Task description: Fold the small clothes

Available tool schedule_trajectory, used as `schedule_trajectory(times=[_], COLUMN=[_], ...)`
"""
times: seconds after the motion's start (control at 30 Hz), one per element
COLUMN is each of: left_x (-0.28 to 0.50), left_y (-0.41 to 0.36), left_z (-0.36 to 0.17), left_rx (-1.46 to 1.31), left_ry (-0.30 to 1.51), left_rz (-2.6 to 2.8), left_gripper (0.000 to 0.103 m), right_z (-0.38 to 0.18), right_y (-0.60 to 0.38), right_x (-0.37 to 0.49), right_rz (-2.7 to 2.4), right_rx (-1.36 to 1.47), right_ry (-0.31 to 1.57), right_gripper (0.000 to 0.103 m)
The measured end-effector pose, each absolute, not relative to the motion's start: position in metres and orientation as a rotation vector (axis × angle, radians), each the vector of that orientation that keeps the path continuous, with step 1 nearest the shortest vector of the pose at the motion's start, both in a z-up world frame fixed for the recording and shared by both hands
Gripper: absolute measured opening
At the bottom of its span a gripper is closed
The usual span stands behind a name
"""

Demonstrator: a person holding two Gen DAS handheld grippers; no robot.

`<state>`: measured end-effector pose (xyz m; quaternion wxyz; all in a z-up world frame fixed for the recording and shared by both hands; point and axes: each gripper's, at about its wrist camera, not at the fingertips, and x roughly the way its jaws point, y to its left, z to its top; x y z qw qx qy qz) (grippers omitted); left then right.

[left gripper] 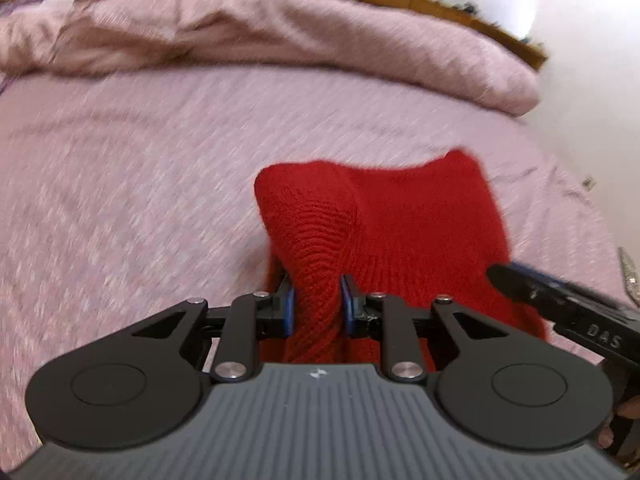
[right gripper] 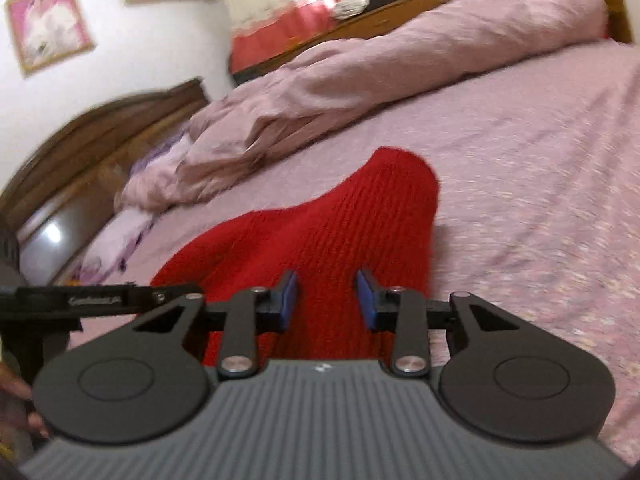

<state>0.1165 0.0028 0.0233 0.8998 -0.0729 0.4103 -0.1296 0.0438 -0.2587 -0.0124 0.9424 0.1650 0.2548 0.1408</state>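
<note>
Here both the left claw (left gripper: 317, 300) and right claw (right gripper: 327, 298) pinch the blurred red knit (left gripper: 400, 220)

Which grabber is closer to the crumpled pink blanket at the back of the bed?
Cannot tell: both the left gripper and right gripper pinch the red knit garment, well short of the blanket.

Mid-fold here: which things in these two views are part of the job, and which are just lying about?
Part of the job:
- red knitted garment, bunched between both grippers
- left gripper, pads pressing a fold of it
- right gripper, jaws around its edge

Just lying about:
- crumpled pink duvet
- pink bedsheet, the work surface
- floral pillow
- wooden headboard
- framed picture
</note>
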Motion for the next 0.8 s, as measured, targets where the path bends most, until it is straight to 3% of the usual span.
schedule_trajectory(times=[0.27, 0.57, 0.8], left_x=[0.115, 0.079, 0.084], left_y=[0.011, -0.012, -0.031], left_z=[0.026, 0.067, 0.033], left_rx=[-0.184, -0.116, -0.044], left_ry=[0.840, 0.730, 0.848], left_rz=[-0.243, -0.301, -0.296], left_gripper=[0.043, 0.050, 0.051], right_z=[-0.014, 0.008, -0.002], right_y=[-0.234, -0.243, -0.240], right_x=[0.046, 0.017, 0.003], right_rz=[0.249, 0.194, 0.201], right_rx=[0.181, 0.186, 0.214], right_ry=[0.502, 0.472, 0.541], right_gripper=[0.037, 0.039, 0.038])
